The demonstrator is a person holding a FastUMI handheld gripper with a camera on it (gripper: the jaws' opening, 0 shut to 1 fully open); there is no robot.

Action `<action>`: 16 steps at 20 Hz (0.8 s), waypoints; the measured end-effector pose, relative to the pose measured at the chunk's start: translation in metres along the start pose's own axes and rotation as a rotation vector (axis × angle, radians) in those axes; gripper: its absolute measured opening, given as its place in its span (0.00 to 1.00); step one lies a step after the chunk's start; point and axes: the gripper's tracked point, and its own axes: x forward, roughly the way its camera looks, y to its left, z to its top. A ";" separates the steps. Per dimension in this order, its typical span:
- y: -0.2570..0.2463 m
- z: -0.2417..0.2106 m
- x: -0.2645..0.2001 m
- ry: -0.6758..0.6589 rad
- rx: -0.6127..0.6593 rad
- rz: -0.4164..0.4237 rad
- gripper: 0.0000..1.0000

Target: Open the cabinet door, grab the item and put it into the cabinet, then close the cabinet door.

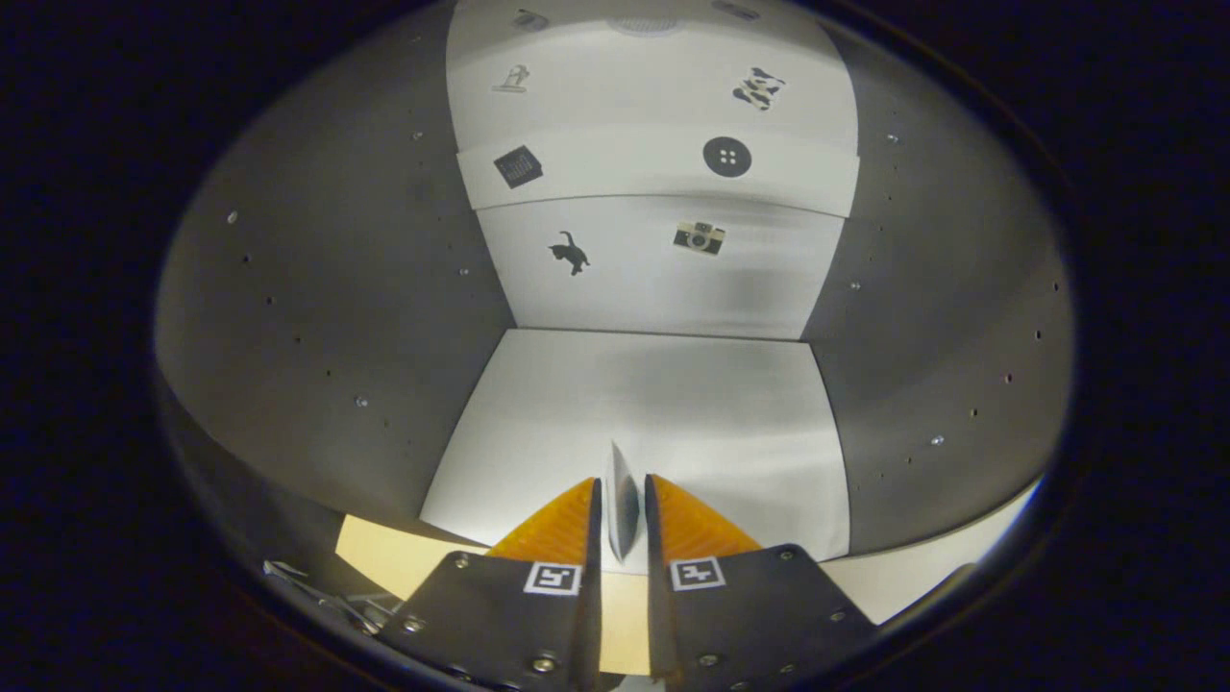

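Observation:
I am looking straight into the open cabinet (634, 404), with its white floor ahead and grey side walls to either side. A thin flat item (623, 500), seen edge-on and standing upright, sits between my fingers. My gripper (623, 490) is shut on it, both fingers pressing its faces. The item's top edge pokes out beyond the fingertips, over the front part of the cabinet floor. The cabinet door is out of sight.
The cabinet's white back wall (663, 259) carries small pictures: a cat, a camera, a button and others. A shelf edge (663, 197) crosses the back higher up. A pale wooden surface (384, 557) lies under the cabinet's front lip. Metal parts (317, 591) lie beside my left finger.

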 end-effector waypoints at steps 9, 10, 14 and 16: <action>0.000 0.019 -0.028 -0.142 0.033 0.027 0.53; -0.002 0.021 -0.035 -0.170 0.024 0.025 0.52; -0.004 0.025 -0.074 -0.302 -0.025 0.004 0.53; -0.001 0.024 -0.097 -0.364 -0.045 0.002 0.52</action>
